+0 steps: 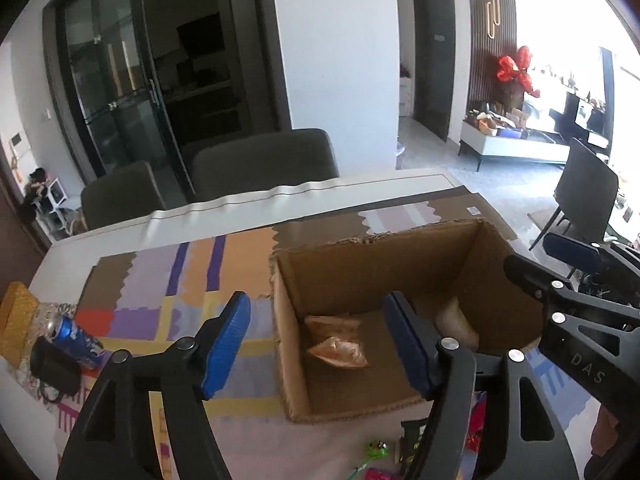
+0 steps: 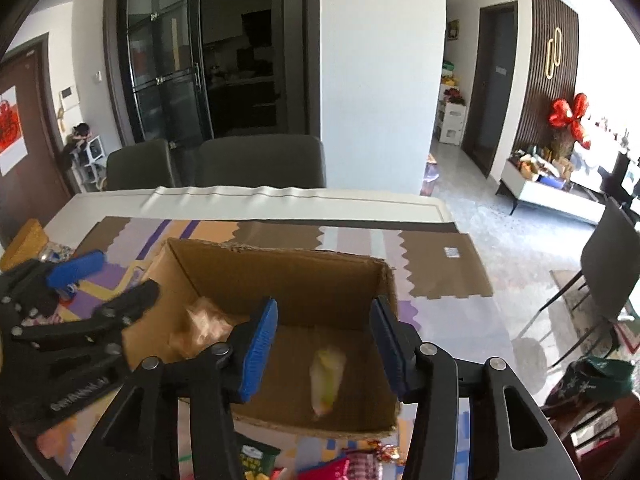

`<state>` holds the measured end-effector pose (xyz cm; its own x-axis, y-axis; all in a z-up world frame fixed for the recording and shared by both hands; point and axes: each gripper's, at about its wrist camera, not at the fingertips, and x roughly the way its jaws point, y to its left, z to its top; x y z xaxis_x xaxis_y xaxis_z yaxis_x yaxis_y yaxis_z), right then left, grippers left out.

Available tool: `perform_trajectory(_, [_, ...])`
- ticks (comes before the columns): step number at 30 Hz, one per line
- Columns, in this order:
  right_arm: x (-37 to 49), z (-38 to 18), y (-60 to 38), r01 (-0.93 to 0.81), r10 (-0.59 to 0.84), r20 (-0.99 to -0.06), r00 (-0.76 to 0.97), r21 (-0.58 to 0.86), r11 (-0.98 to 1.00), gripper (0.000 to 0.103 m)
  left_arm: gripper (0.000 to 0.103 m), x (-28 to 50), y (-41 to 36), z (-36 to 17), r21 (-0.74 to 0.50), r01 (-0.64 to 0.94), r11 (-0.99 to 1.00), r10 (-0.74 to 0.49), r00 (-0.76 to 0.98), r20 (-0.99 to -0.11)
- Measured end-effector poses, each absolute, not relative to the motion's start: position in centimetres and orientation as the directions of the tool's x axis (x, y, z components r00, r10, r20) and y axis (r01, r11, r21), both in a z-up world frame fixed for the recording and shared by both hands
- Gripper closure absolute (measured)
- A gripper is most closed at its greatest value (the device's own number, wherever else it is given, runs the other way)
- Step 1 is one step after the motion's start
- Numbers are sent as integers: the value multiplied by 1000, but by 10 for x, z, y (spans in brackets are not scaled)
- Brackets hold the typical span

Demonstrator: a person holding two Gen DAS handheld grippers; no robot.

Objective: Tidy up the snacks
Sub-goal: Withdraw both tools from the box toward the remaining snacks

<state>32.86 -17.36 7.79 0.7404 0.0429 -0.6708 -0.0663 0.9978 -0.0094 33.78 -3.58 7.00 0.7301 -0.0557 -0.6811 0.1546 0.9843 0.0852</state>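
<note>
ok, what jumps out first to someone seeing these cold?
The open cardboard box mid-table, holding an orange-brown snack packet on its left and a pale yellowish one on its right. Both grippers, left and right, hang over it, jaws open and empty. A blue can lies far left.

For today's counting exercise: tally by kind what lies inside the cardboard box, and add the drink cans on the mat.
Orange-brown snack packets in the cardboard box: 1
Pale yellowish packets in the box: 1
Blue drink cans on the mat: 1
Total: 3
</note>
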Motion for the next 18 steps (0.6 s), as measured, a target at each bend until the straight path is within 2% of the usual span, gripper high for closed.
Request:
perform_trajectory(2, [320, 81, -173, -62, 36, -659, 752, -17, 998, 53, 30, 328, -32, 74, 79, 155, 985, -62, 737, -673])
perform_trajectory(4, [310, 84, -173, -65, 41, -649, 760, -14, 998, 48, 26, 318, -29, 78, 86, 143, 986, -50, 749, -661])
perform_trajectory(7, [294, 88, -173, -65, 42, -636, 770, -13, 998, 46, 22, 300, -24, 80, 79, 138, 987, -54, 758, -650])
perform_trajectory(11, [273, 91, -172, -71, 46, -624, 780, -15, 997, 44, 22, 279, -20, 79, 78, 139, 987, -55, 757, -651])
perform_trajectory(13, [261, 92, -171, -65, 41, -610, 791, -18, 998, 38, 22, 269, -18, 77, 83, 144, 986, -57, 760, -647])
perform_trajectory(18, [234, 93, -164, -70, 32, -590, 807, -41, 997, 38, 17, 243, -16, 76, 104, 146, 984, -50, 780, -624])
